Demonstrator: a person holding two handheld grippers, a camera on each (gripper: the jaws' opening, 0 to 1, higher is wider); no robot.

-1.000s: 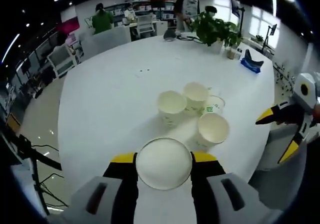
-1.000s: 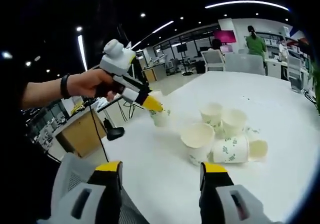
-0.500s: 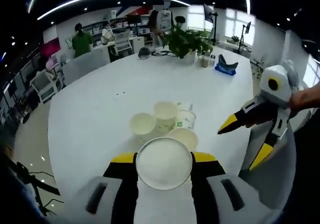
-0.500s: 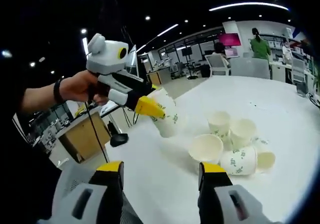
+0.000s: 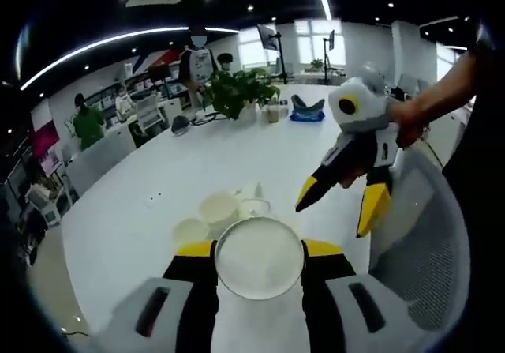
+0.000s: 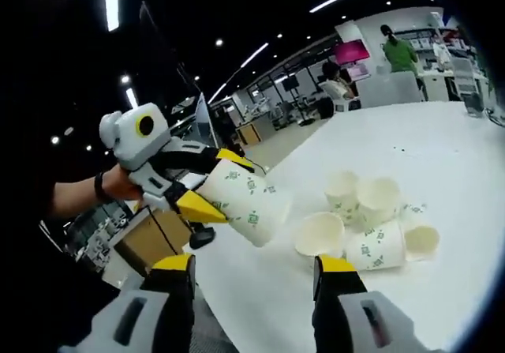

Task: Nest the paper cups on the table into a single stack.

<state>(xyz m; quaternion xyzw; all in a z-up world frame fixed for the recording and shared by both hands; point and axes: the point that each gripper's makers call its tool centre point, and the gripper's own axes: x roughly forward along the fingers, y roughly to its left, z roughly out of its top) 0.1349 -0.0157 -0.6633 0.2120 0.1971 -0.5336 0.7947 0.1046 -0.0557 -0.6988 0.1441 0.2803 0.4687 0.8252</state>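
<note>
My left gripper (image 5: 258,249) is shut on a white paper cup (image 5: 259,257), whose open mouth faces the left gripper view. The right gripper view shows that same left gripper (image 6: 211,183) from the side, holding the cup (image 6: 246,200) tilted in the air above the table's near edge. Several more paper cups (image 6: 364,219) cluster on the white table (image 6: 442,148); one lies on its side. They appear as well beyond the held cup (image 5: 215,215). My right gripper (image 6: 254,264) is open and holds nothing; it enters the left gripper view (image 5: 341,199) from the right.
A potted plant (image 5: 239,92) and a blue object (image 5: 306,110) stand at the table's far side. People stand among desks beyond the table. A wooden cabinet (image 6: 146,242) sits on the floor past the table's near edge.
The left gripper has lifted and tilted with its cup, so the cup's side now faces the right gripper. The right gripper stays open and looms closer in the left gripper view.
</note>
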